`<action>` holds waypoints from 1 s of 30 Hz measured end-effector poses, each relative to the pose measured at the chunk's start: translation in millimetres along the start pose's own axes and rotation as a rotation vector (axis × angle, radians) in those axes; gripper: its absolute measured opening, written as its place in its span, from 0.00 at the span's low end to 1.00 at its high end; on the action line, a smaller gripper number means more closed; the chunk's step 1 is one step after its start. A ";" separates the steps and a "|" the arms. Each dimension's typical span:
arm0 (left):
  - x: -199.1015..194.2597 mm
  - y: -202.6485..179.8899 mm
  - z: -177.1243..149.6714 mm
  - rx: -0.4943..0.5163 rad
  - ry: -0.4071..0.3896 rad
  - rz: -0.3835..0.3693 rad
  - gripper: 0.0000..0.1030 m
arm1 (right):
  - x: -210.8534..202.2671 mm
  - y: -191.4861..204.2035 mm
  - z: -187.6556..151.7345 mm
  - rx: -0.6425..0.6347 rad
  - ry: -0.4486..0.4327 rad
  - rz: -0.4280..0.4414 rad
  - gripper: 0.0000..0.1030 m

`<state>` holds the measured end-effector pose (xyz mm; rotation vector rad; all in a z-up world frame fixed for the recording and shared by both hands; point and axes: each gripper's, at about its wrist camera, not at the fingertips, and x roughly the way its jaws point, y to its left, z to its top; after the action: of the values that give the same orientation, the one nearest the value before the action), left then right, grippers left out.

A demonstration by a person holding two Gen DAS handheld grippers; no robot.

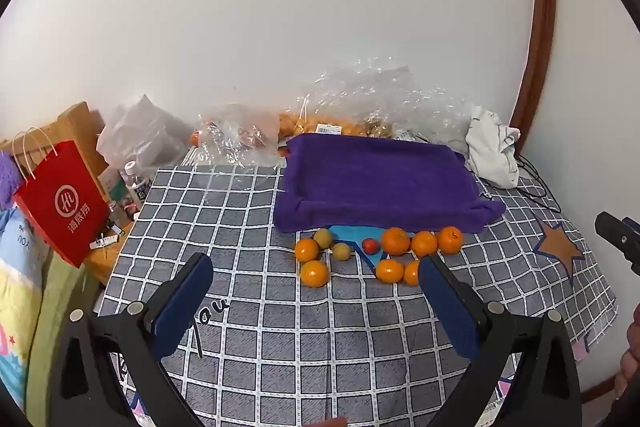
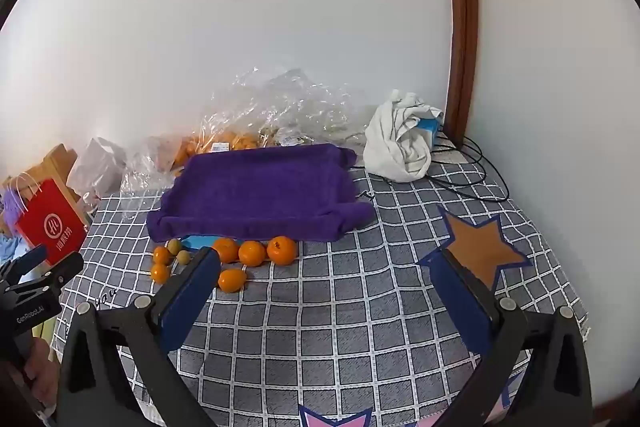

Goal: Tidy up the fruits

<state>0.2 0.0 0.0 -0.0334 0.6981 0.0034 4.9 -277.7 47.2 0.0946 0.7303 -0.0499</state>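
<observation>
Orange fruits (image 1: 394,241) ahead of both grippers' fingers (image 1: 182,301), untouched, fingers spread wide apart

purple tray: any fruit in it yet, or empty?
Empty. The purple tray shows only bare purple cloth inside; the oranges, the yellow-green fruits and the small red fruit all lie on the checked cloth before it.

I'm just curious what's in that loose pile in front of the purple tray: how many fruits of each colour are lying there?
Orange fruits: 7
Yellow-green fruits: 2
Small red fruit: 1
Total: 10, all lying loose on the checked cloth, none in the purple tray.
</observation>
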 end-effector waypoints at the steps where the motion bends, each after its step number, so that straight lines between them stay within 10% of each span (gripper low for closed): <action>1: 0.0 -0.3 0.1 0.005 -0.001 0.003 1.00 | 0.0 0.3 0.2 -0.005 -0.001 -0.004 1.00; 30: -19.4 -9.1 1.3 0.036 -0.041 -0.025 1.00 | -22.6 -6.8 -9.0 -0.014 -0.056 -0.028 1.00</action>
<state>-13.8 -8.9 13.8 -0.0076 0.6567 -0.0325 -18.5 -283.2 55.2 0.0694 0.6764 -0.0740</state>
